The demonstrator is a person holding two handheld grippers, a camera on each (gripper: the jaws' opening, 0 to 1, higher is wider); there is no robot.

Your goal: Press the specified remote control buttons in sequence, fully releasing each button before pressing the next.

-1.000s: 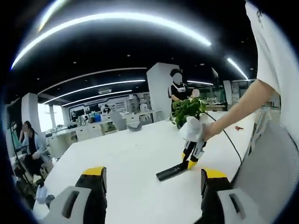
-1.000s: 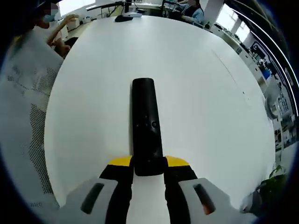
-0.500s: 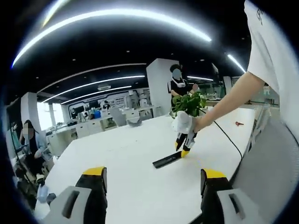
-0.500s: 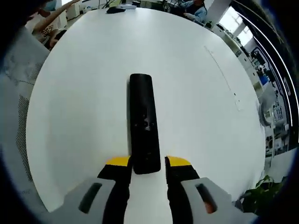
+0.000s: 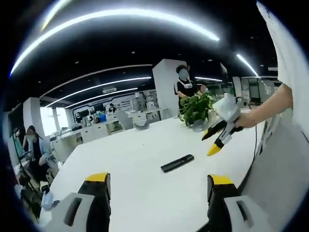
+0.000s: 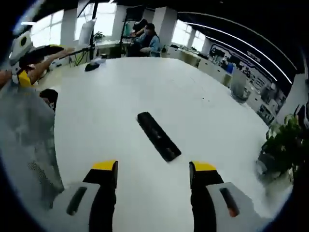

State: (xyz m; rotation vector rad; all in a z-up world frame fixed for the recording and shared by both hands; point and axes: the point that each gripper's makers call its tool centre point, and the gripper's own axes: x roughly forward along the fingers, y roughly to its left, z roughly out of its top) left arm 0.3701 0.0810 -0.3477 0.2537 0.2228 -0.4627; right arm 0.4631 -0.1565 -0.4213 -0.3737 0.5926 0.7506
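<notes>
Lying flat on the white desk (image 6: 111,106), the black remote control (image 6: 158,136) sits apart from both claws, with bare desk on every side of it. In the right gripper view the right claw (image 6: 153,170) stands open above the desk, its yellow-tipped jaws spread wide and holding nothing, the remote just beyond them and angled across the view. A potted plant (image 6: 288,143) stands near the desk's edge at the right of that view. In the left gripper view the left claw (image 5: 158,181) is also open and empty, jaws wide apart, with the remote (image 5: 177,163) resting well ahead of them on the desk (image 5: 130,159). Beyond the remote, the right claw (image 5: 214,141) hangs in the air above the desk, held in a person's hand (image 5: 247,119), near the plant (image 5: 195,108).
</notes>
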